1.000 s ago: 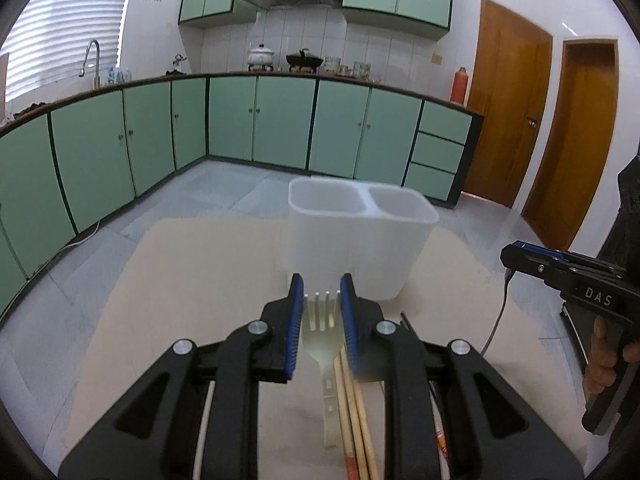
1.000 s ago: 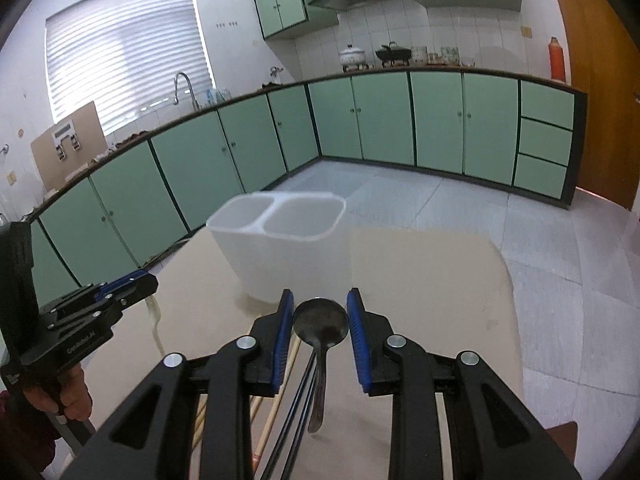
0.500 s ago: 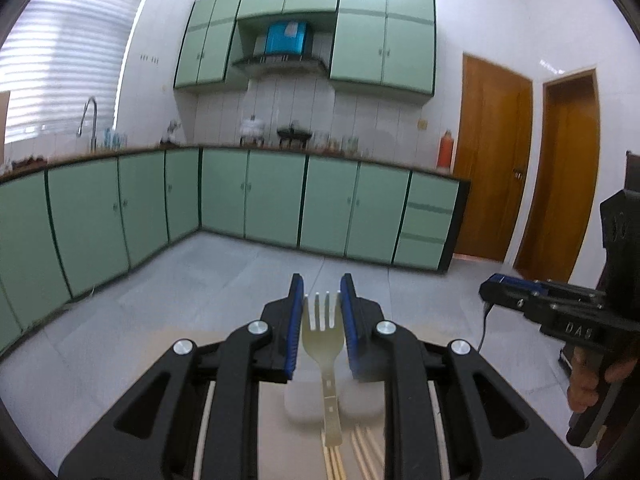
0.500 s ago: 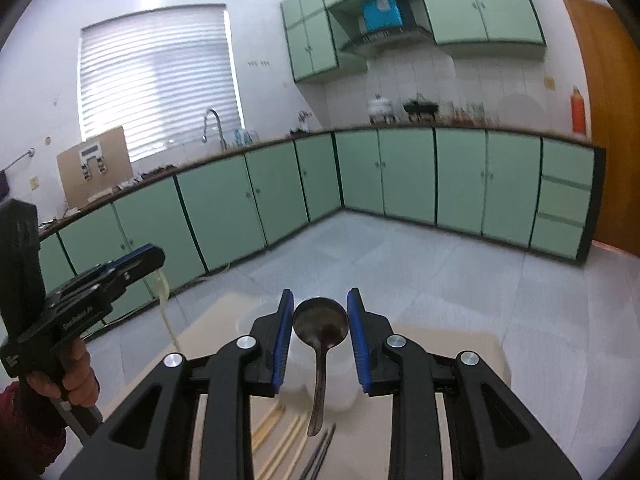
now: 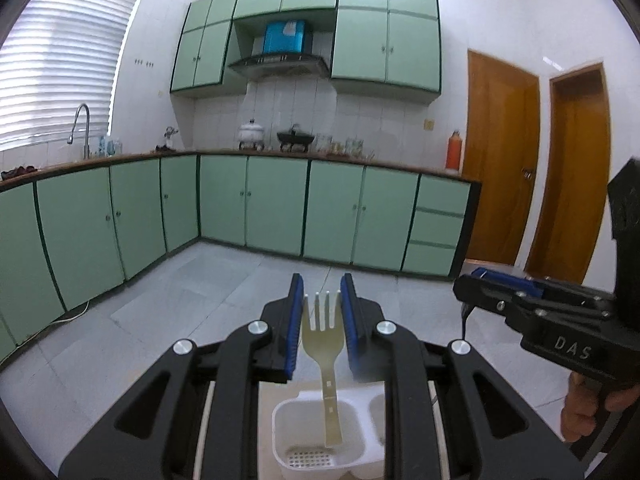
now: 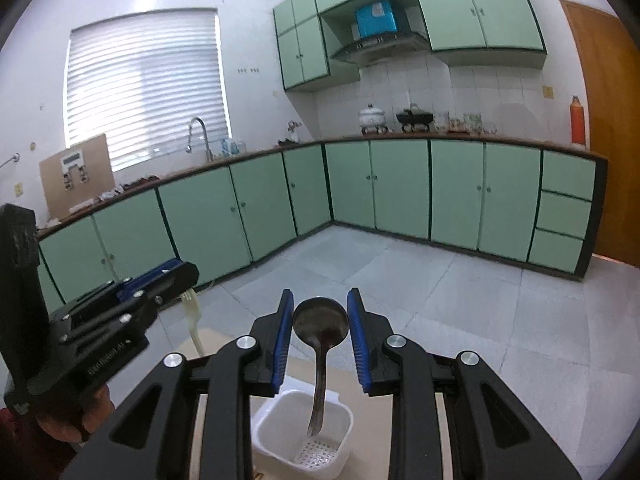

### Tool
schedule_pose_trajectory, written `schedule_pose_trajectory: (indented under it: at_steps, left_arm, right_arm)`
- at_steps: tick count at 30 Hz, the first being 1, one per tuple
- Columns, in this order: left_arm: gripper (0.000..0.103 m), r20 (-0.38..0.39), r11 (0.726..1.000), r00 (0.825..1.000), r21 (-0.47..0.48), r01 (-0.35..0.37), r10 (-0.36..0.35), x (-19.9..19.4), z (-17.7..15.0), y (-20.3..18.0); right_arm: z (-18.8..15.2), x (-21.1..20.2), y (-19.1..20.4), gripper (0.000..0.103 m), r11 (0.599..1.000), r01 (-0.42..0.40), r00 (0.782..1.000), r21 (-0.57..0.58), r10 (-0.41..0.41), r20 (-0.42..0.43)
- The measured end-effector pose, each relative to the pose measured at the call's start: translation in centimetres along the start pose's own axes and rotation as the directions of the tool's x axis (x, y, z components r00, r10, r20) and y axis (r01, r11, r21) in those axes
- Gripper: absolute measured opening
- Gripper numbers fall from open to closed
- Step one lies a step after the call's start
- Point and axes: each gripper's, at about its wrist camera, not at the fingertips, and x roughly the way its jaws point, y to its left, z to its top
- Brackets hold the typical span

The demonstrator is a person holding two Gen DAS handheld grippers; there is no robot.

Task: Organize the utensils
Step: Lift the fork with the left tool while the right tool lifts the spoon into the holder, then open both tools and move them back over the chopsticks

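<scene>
Open air above the holder, both wells clear

Beneath us the white holder (image 5: pixel 320 450) gapes unblocked; we see only the fork (image 5: pixel 325 344) and spoon (image 6: pixel 320 334) handles hanging over its wells, with the right gripper (image 5: pixel 466 294) crowding one side.

One fork (image 5: pixel 323 332), cream-coloured plastic with four tines. One spoon (image 6: pixel 320 322), dark metal. One white utensil holder (image 5: pixel 320 446) with two compartments side by side. Two grippers: the left gripper (image 5: pixel 322 300) and the right gripper (image 6: pixel 320 312), each with two blue-padded fingers (image 5: pixel 295 320). At the far wall, two brown doors (image 5: pixel 502 160), one faucet (image 5: pixel 80 128), one orange bottle (image 5: pixel 453 154) and two pots (image 5: pixel 251 133) on the far surface.
</scene>
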Motion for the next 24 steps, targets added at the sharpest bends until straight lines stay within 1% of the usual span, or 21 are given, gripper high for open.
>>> schedule_pose_trajectory:
  at_steps: [2,5,6,7,9,11,12,14,15,17,20,22,24]
  left_arm:
    - [0.018,-0.037,1.000,0.999,-0.005,-0.005,0.005,1.2,-1.3,0.5]
    - [0.019,-0.092,1.000,0.996,-0.012,-0.008,0.007,2.2,-3.1,1.2]
    - [0.022,-0.105,1.000,0.994,-0.009,-0.013,0.012,2.4,-3.5,1.3]
    - [0.029,-0.117,1.000,0.993,-0.005,-0.015,0.015,2.4,-3.9,1.5]
    - [0.038,-0.121,1.000,0.992,-0.009,-0.019,0.018,1.8,-4.5,2.0]
    - [0.042,-0.122,1.000,0.992,-0.010,-0.024,0.022,1.0,-4.9,2.3]
    - [0.045,-0.121,1.000,0.992,-0.009,-0.029,0.028,0.4,-5.0,2.4]
    - [0.050,-0.118,0.999,0.992,-0.013,-0.037,0.035,-0.8,-5.1,2.6]
    - [0.054,-0.119,0.999,0.992,-0.016,-0.042,0.040,-1.6,-5.4,2.7]
    - [0.058,-0.131,0.999,0.990,-0.014,-0.051,0.048,-3.2,-6.1,2.8]
    - [0.063,-0.170,0.998,0.984,-0.012,-0.058,0.055,-5.4,-7.8,2.7]
    - [0.067,-0.209,0.999,0.977,-0.008,-0.051,0.048,-6.9,-9.5,2.7]
    - [0.067,-0.258,0.999,0.965,0.008,-0.053,0.053,-8.5,-11.7,2.4]
  right_arm:
    - [-1.0,1.4,-0.4,0.027,1.000,-0.007,0.999,0.020,0.008,-0.037]
    - [-2.6,2.5,-0.5,0.028,0.999,-0.026,0.996,0.035,0.029,-0.087]
    - [-3.2,2.8,-0.5,0.028,0.998,-0.036,0.993,0.043,0.041,-0.108]
    - [-3.6,3.0,-0.5,0.028,0.998,-0.031,0.993,0.049,0.037,-0.116]
    - [-4.2,2.9,-0.7,0.031,0.998,-0.026,0.991,0.056,0.032,-0.126]
    - [-4.9,2.1,-0.8,0.042,0.998,-0.012,0.993,0.064,0.020,-0.117]
    - [-5.1,1.5,-0.8,0.044,0.998,-0.001,0.994,0.068,0.008,-0.111]
    - [-5.7,0.5,-0.9,0.054,0.997,0.020,0.995,0.073,-0.012,-0.104]
    - [-6.0,-0.1,-0.9,0.056,0.997,0.030,0.995,0.077,-0.022,-0.100]
    - [-6.8,-1.6,-0.8,0.068,0.994,0.056,0.994,0.094,-0.047,-0.095]
    - [-9.0,-3.9,-0.8,0.080,0.989,0.097,0.992,0.115,-0.086,-0.097]
    - [-10.7,-5.3,-0.6,0.083,0.986,0.124,0.987,0.110,-0.112,-0.113]
    - [-12.7,-6.6,-0.4,0.085,0.983,0.142,0.982,0.116,-0.125,-0.140]
